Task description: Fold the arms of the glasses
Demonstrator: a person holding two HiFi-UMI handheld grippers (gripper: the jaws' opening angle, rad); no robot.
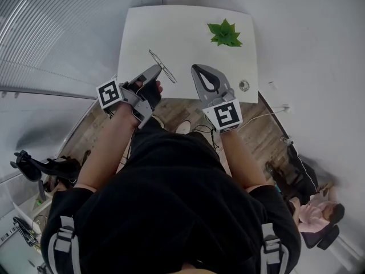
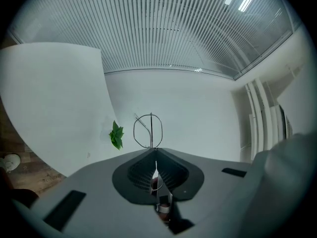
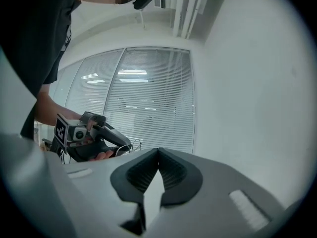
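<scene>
The thin wire-framed glasses (image 1: 162, 66) are pinched in the closed jaws of the left gripper (image 1: 154, 71), jutting toward 1 o'clock over the white table (image 1: 171, 27). The right gripper (image 1: 197, 68), at 3 o'clock, is closed on nothing. The frame could be twisted loose by a hard push.

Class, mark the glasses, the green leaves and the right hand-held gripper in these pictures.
glasses (image 2: 147, 131): left gripper view, middle of the round frame.
green leaves (image 1: 224, 33): head view, centre of the cluster.
right hand-held gripper (image 3: 158, 151): right gripper view, where its shut tips meet.
</scene>
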